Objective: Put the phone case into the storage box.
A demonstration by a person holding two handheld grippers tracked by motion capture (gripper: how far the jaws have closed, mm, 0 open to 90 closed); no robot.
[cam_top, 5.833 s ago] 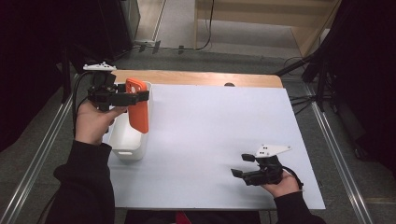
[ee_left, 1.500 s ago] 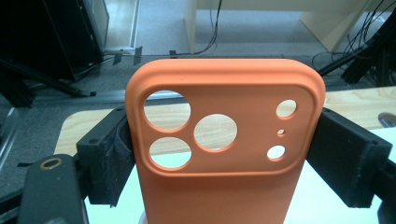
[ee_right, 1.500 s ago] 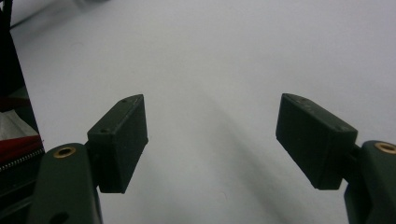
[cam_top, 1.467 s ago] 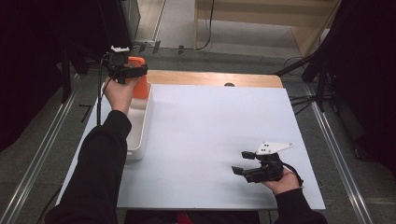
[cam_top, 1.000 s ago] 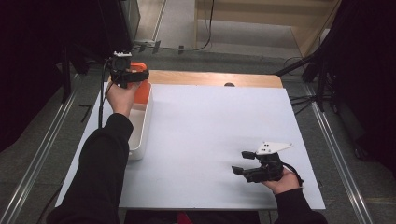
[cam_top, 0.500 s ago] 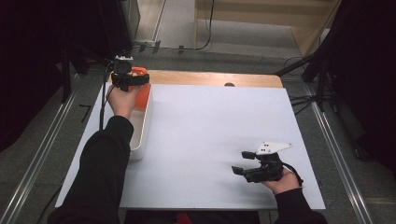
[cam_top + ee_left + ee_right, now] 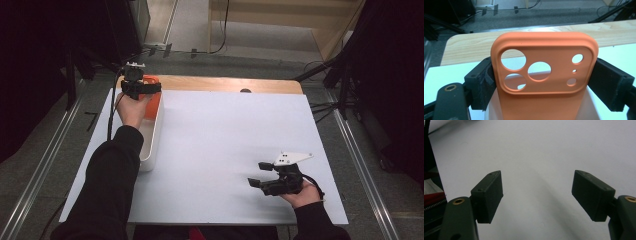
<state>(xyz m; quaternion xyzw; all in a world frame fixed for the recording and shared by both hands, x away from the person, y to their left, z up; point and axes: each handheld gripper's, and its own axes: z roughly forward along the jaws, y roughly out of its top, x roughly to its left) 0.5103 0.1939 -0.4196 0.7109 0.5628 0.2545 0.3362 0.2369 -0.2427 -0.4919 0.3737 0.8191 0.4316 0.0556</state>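
My left gripper (image 7: 544, 82) has carried the clamped orange phone case (image 7: 544, 72) to the white bin's (image 7: 152, 145) far end; right gripper (image 7: 537, 195) idle, released.

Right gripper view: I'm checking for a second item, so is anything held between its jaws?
No: the right gripper has its jaws standing apart over the bare white table.

I note the worktop (image 7: 225, 145) ahead of me, with the tray (image 7: 152, 145) lying along its left edge, long side running front to back. The left hand-held gripper (image 7: 141, 89) sits over the tray's far end, the phone case (image 7: 544, 75) clamped between its jaws and standing upright in that far end. The right hand-held gripper (image 7: 265, 184) sits at the near right of the worktop, well apart from the tray, jaws spread over bare surface.
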